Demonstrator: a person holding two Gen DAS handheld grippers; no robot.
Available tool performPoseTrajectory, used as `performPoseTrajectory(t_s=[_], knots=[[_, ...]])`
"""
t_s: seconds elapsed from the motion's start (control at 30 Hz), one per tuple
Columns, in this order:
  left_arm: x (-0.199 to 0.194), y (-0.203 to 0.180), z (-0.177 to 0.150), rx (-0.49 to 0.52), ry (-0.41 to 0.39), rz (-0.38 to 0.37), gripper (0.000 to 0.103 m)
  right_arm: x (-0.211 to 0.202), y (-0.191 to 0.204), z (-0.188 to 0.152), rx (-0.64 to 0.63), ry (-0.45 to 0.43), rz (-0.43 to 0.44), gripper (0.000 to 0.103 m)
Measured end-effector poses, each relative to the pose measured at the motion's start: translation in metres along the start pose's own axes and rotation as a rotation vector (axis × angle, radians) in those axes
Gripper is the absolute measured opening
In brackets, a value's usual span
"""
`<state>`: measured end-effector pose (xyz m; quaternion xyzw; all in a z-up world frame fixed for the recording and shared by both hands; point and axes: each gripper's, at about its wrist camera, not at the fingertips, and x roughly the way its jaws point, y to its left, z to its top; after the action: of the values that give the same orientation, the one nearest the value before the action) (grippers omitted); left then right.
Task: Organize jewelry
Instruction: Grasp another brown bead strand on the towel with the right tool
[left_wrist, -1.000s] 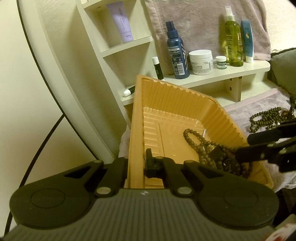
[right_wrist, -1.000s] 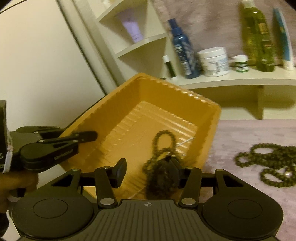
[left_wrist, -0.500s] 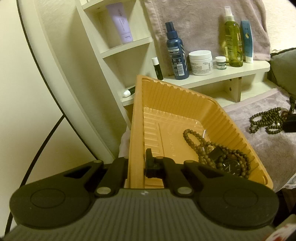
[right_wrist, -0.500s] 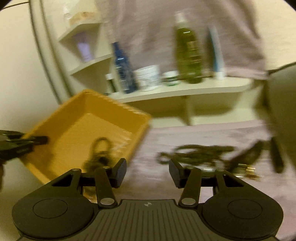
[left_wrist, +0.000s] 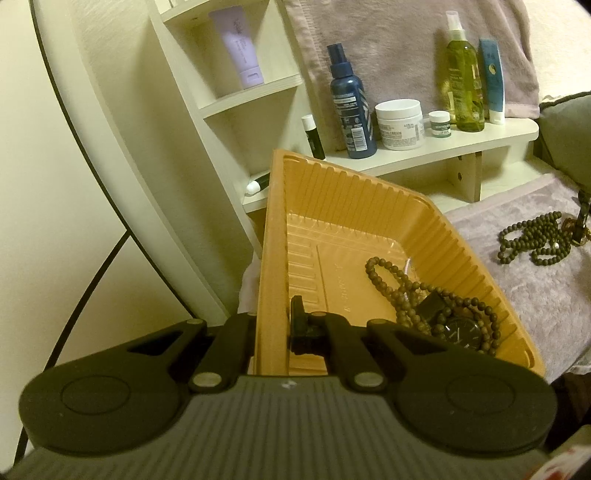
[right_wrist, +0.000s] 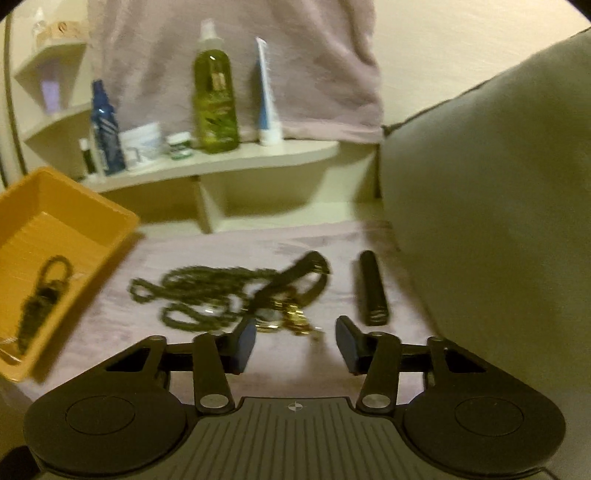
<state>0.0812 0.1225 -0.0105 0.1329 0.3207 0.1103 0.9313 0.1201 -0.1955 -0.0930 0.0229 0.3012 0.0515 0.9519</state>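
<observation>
My left gripper (left_wrist: 271, 325) is shut on the near left wall of an orange plastic tray (left_wrist: 273, 240), which it holds tilted. In the tray lie a brown bead necklace (left_wrist: 391, 280) and a black watch (left_wrist: 461, 328). The tray also shows at the left of the right wrist view (right_wrist: 110, 218). My right gripper (right_wrist: 295, 341) is open and empty, just above the mauve cloth. Right ahead of it lie a gold-and-black watch (right_wrist: 291, 295), a dark bead necklace (right_wrist: 199, 291) and a black tube (right_wrist: 371, 288). The bead necklace also shows in the left wrist view (left_wrist: 532, 240).
A cream shelf (left_wrist: 443, 147) behind carries a blue spray bottle (left_wrist: 351, 107), a white cream jar (left_wrist: 399, 123), a green bottle (right_wrist: 214, 96) and a tube. A grey cushion (right_wrist: 498, 184) stands close on the right. A mauve towel hangs behind the shelf.
My right gripper let go of the necklace and watch in the tray, opened, and swung right to above the jewelry on the cloth. The left gripper and tray stayed still.
</observation>
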Motion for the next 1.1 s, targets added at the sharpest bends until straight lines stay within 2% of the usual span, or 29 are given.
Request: performPoseTrajectory(t_s=[0.27,0.6,0.7,0.73,1.1], knots=[[-0.001,-0.001,0.000,0.010,0.003,0.005,0.003,0.019,-0.004,-0.003,-0.006,0.033,-0.035,0.018],[-0.001,-0.002,0.000,0.011,0.003,0.006,0.003,0.034,0.000,-0.005,-0.045,0.034,-0.073,0.016],[-0.001,-0.001,0.000,0.010,0.003,0.005,0.003,0.035,0.001,-0.005,-0.060,0.033,-0.078,0.012],[-0.001,-0.001,0.000,0.010,0.003,0.005,0.003,0.035,0.001,-0.004,-0.066,0.034,-0.079,0.008],[0.000,-0.002,-0.001,0.010,0.000,0.004,0.003,0.011,0.005,-0.001,-0.065,0.002,-0.086,0.008]])
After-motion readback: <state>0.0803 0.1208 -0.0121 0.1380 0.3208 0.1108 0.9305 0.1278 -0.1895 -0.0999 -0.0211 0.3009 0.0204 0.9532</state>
